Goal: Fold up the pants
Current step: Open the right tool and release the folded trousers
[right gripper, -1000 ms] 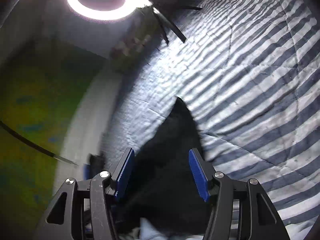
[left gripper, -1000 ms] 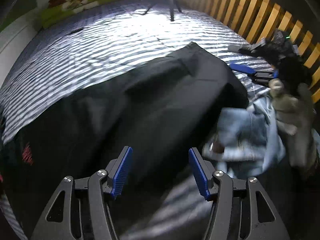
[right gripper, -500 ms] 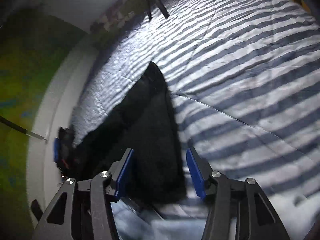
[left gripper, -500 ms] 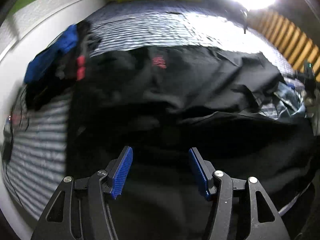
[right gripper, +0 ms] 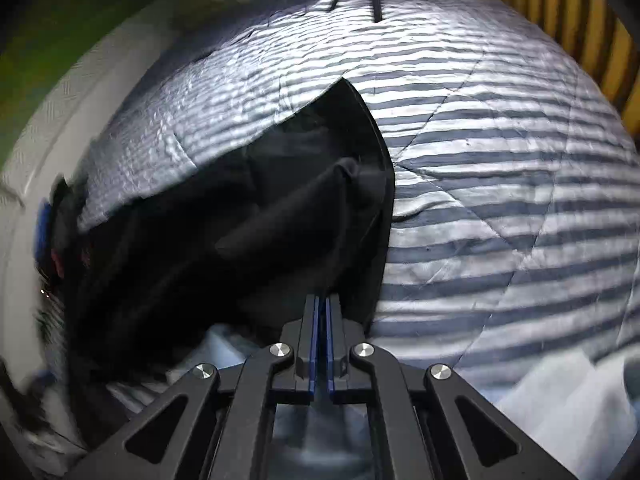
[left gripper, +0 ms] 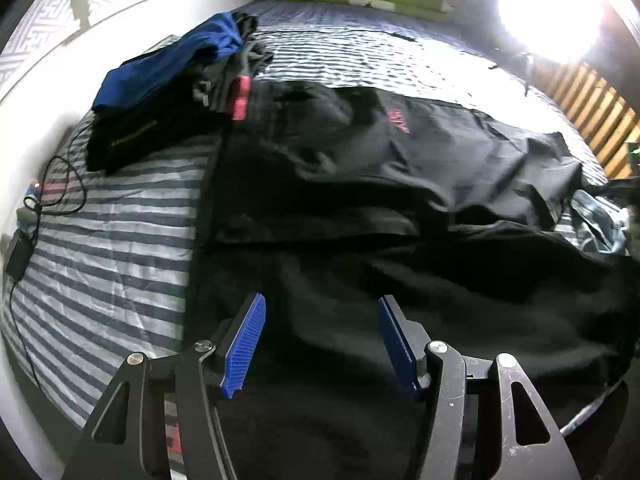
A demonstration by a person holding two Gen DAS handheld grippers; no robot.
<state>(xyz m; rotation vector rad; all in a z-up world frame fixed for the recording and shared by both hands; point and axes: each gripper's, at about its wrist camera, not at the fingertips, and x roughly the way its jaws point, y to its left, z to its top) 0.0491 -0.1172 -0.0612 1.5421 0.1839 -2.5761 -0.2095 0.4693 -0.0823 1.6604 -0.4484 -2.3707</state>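
Note:
Black pants (left gripper: 400,200) lie spread and wrinkled across the striped bed, with a small red logo on the upper leg. My left gripper (left gripper: 320,336) hovers open just above the near edge of the black cloth, nothing between its blue pads. In the right wrist view the leg end of the black pants (right gripper: 280,208) is bunched up, and my right gripper (right gripper: 321,312) is shut on its hem, with a fold rising from the pinch.
A pile of folded clothes (left gripper: 168,92), blue on top, sits at the bed's left by the white wall. A cable (left gripper: 60,196) trails beside it. Light blue garments (left gripper: 596,224) lie at the right. A bright lamp (left gripper: 552,4) and wooden slats (left gripper: 600,120) stand behind.
My right gripper has shut on the pants' hem; it was open half a second ago. My left gripper has swung from the leg end to the other side and stays open.

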